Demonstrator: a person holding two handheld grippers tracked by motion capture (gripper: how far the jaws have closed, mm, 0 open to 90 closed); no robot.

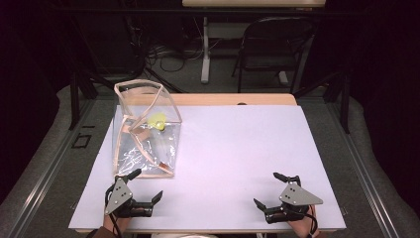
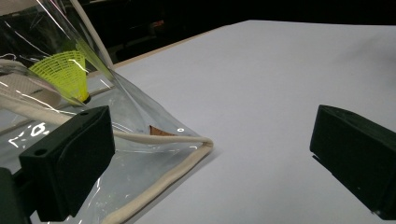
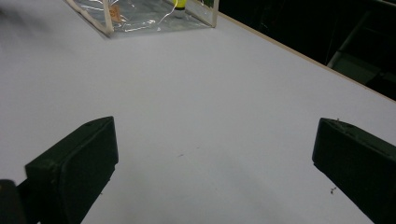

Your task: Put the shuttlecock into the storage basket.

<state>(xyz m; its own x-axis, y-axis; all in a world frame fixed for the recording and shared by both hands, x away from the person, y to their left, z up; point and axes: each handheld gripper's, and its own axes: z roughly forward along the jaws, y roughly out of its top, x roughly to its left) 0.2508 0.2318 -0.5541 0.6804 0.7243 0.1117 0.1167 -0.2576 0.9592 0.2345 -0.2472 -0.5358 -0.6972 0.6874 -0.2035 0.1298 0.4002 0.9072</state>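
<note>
Left gripper: sits at the near left of the table, jaws spread wide and grasping nothing; one jaw tip is right at the bag's near corner, and whether it touches cannot be told.
Left gripper, own view: the bag's cream-edged corner lies on the sheet between the two black jaws, closer to the left-hand one.
Right gripper: down at the near right, jaws released and wide apart, bare sheet between them, well apart from the bag.
Right gripper, own view: nothing between the jaws but white surface; the bag is far off at the top edge.
Clear bag: a see-through plastic bag with cream piping, standing on the left half of the table, its mouth open upward.
Shuttlecock: yellow-green, inside the bag toward its far side; seen through the plastic in the left gripper view too.
White sheet: covers the tabletop, both grippers resting over its near edge.
Hands: the person's hands come in from the bottom edge, one behind each gripper.
</note>
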